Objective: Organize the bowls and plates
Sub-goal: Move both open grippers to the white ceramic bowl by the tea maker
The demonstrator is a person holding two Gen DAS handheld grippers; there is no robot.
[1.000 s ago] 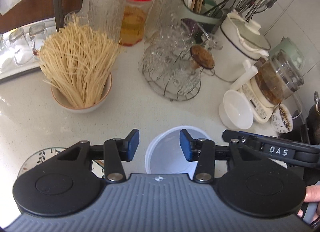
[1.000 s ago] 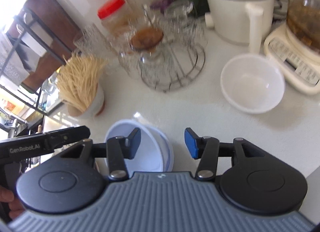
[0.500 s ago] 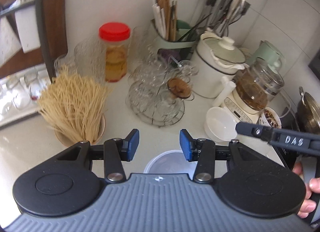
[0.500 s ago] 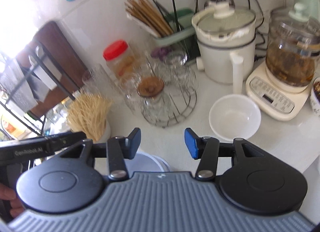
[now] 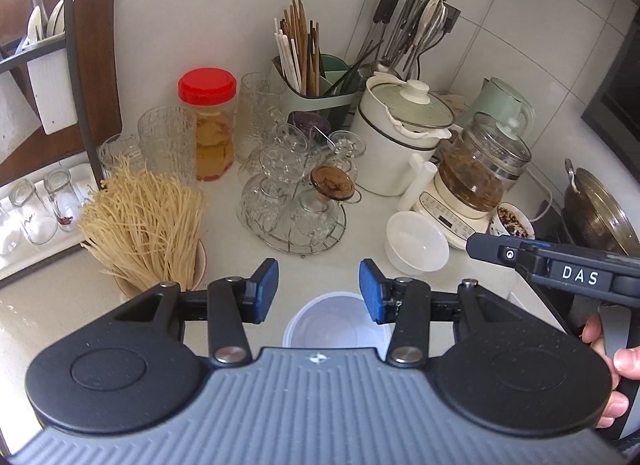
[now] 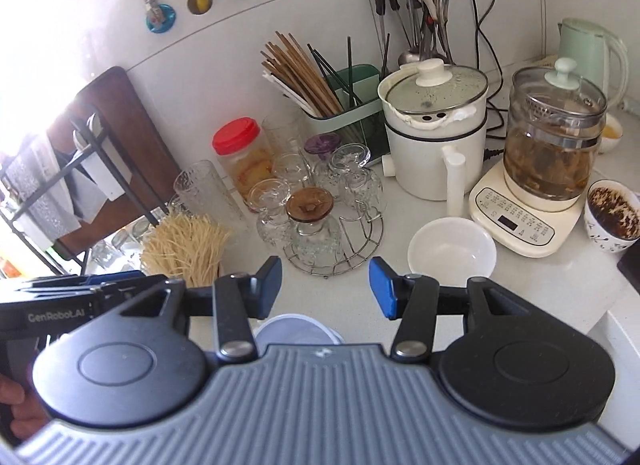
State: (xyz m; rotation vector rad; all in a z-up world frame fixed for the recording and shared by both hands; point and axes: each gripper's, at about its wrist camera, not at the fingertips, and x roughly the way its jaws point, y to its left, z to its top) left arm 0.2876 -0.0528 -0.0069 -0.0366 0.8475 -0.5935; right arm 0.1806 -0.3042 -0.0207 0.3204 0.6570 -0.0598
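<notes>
White bowl on counter — below left tool, jaws apart, empty

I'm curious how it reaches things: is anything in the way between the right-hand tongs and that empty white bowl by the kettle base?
Nothing visible. The right tongs hang open and empty above bare counter, and the white bowl sits just ahead to their right. The wire glass rack stands off to the left, clear of that path.

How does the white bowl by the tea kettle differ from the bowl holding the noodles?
The white bowl is empty; the noodle bowl is stuffed with upright dry noodles. The white bowl is plain white, the noodle bowl beige. The white bowl sits right of the glass rack, the noodle bowl left. Both stand upright on the counter.
</notes>
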